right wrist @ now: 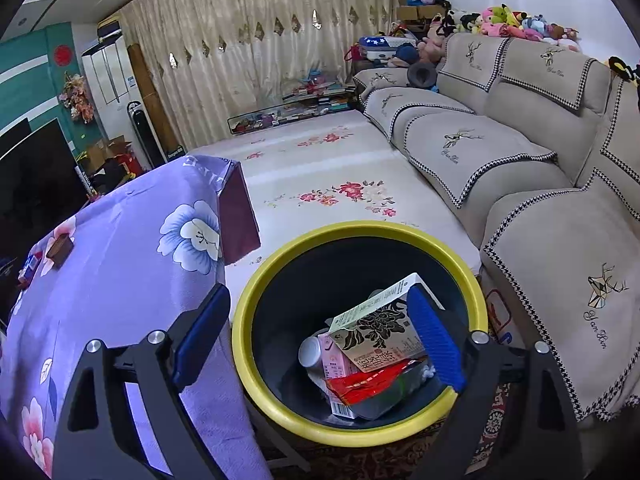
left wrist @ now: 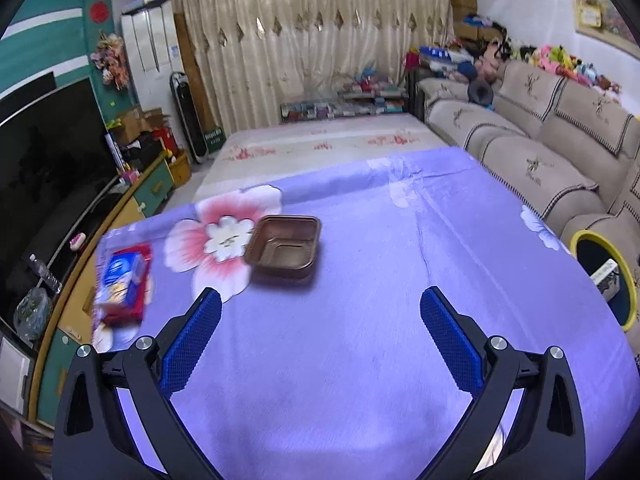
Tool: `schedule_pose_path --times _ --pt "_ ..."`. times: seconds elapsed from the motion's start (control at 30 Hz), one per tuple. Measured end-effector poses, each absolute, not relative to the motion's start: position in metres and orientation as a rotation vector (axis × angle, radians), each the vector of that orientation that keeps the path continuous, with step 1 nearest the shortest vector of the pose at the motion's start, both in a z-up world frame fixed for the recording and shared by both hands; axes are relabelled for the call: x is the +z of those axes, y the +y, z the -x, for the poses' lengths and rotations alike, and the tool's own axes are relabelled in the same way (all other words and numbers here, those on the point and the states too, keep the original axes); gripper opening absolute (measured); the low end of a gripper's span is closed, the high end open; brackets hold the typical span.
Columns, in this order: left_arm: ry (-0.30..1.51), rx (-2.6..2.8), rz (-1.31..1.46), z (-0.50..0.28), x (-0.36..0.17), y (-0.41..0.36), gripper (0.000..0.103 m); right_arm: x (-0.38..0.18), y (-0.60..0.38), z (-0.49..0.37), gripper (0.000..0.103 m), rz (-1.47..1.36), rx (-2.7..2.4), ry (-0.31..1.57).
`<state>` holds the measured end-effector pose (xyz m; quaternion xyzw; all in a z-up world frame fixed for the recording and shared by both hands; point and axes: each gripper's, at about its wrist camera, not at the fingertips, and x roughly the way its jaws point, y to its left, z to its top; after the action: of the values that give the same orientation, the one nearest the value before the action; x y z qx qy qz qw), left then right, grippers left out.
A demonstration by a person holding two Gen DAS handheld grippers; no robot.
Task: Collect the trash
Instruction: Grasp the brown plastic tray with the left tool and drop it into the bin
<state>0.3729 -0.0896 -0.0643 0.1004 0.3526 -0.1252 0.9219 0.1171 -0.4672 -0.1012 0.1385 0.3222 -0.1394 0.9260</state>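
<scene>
We hold the left gripper [left wrist: 320,300] over the purple floral surface [left wrist: 400,260], jaws spread wide with nothing between them. A brown tray [left wrist: 284,246] and a blue-and-red packet [left wrist: 122,280] lie ahead on the cloth. The right gripper [right wrist: 320,312] hangs over the yellow-rimmed bin [right wrist: 256,308], jaws apart and empty; a tea carton [right wrist: 380,328] rests inside

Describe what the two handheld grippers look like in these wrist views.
The left gripper and the right gripper look alike: black angular plastic frames with triangular cut-outs, round silver bolt heads at the pivots, and two long fingers faced with blue dimpled pads. No cables, markings, hands or sleeves show in either view.
</scene>
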Motion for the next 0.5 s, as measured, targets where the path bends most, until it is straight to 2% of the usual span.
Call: schedule_pose_path --times 0.27,0.5 --pt "0.793 -0.234 -0.211 -0.446 -0.086 -0.117 0.095 -0.110 -0.472 -0.114 0.087 -0.279 -0.287 0.693" --pt "0.883 -0.189 -0.225 -0.495 -0.111 -0.120 0.080 -0.117 -0.473 -0.115 0.087 -0.287 -0.284 0.713"
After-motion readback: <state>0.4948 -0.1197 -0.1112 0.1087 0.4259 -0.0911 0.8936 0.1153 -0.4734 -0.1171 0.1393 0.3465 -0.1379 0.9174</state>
